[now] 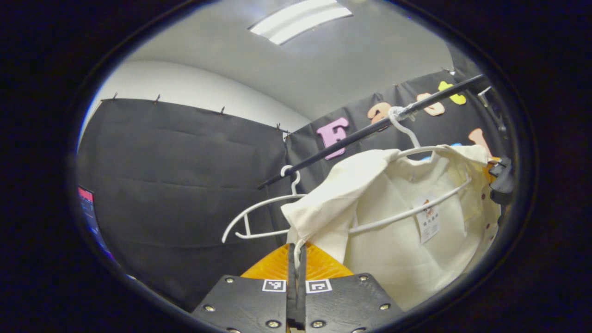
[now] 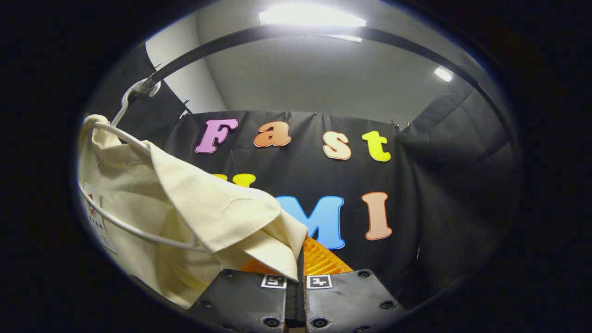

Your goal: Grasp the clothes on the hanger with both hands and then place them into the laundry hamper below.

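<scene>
While both grippers pinch the cream shirt (image 1: 407, 222), left gripper (image 1: 296, 259) and right gripper (image 2: 298, 259) apparently closed on cloth, it hangs on its hanger (image 1: 416, 208); unhooking and hamper drop remain.

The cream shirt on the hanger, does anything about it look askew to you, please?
Yes. The cream shirt hangs lopsided: the left gripper pinches one sleeve, the right gripper the other, and the cloth is pulled outward while its white hanger tilts on the black rail.

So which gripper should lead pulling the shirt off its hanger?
Probably right: the right gripper pinches the shirt where it drapes loose over the hanger; the left gripper holds a smaller fold.
</scene>
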A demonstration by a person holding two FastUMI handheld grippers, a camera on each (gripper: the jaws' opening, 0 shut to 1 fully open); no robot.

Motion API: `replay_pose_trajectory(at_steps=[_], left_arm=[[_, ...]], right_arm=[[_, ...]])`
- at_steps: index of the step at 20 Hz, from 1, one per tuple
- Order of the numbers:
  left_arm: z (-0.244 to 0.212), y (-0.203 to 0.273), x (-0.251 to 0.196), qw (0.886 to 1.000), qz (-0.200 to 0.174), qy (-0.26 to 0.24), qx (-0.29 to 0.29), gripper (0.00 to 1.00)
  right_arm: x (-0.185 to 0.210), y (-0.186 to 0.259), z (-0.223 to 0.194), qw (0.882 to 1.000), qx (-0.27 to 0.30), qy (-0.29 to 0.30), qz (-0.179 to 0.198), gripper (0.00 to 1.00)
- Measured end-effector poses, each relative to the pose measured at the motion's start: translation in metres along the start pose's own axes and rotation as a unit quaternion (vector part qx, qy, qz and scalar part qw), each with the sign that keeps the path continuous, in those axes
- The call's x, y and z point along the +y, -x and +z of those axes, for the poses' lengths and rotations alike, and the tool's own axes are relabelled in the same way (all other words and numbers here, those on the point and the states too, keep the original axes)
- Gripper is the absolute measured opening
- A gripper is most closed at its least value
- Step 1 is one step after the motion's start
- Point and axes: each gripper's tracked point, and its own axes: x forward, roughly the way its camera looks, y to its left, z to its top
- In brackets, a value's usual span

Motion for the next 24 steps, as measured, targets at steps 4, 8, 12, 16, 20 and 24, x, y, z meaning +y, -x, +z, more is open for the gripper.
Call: replay_pose_trajectory(at_steps=[4, 8, 12, 16, 20, 24], left_arm=[[-0.015, 0.013, -0.038, 0.997, -0.076, 0.015, 0.030, 0.00], [-0.028, 0.017, -0.071, 0.992, -0.107, 0.044, 0.046, 0.01], [-0.012, 0.028, -0.097, 0.988, -0.133, 0.076, 0.021, 0.91], [-0.027, 0.019, -0.119, 0.989, -0.115, 0.091, 0.038, 0.92], [-0.049, -0.008, -0.134, 0.991, -0.066, 0.097, 0.071, 0.92], [-0.059, -0.022, -0.134, 0.993, -0.023, 0.077, 0.081, 0.92]], right_arm=[[0.002, 0.001, -0.003, 1.000, 0.006, -0.012, 0.018, 0.02], [0.008, 0.009, -0.007, 1.000, 0.009, 0.001, 0.028, 0.02], [0.009, 0.013, -0.008, 0.999, 0.009, 0.005, 0.030, 0.02], [0.009, 0.012, -0.009, 0.999, 0.010, 0.005, 0.031, 0.02], [0.011, 0.010, -0.011, 0.999, 0.011, 0.006, 0.038, 0.02], [0.012, 0.008, -0.013, 0.999, 0.010, 0.006, 0.046, 0.02]])
